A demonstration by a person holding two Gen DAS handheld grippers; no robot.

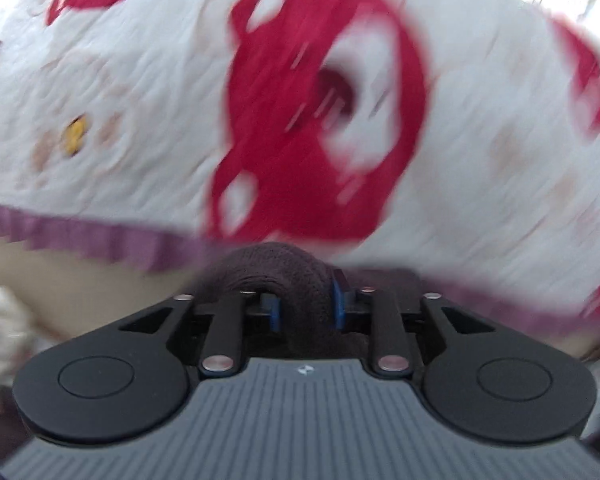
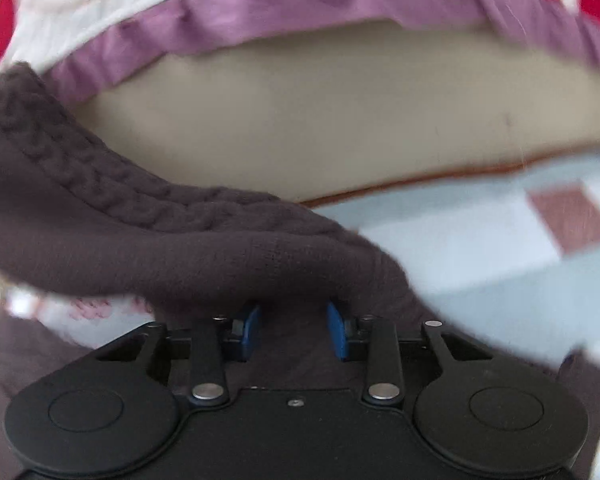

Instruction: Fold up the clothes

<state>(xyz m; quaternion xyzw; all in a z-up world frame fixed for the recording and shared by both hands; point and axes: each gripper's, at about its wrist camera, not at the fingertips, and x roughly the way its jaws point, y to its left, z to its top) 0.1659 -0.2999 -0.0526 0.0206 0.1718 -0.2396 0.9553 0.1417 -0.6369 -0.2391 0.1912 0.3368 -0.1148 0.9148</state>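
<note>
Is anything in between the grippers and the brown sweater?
No. Both already pinch it: the left hand-held gripper has a roll of sweater between its pads, and the right hand-held gripper grips its edge.

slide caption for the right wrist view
Right gripper pinching a dark brown knit garment beside a purple-trimmed bedspread.
</note>
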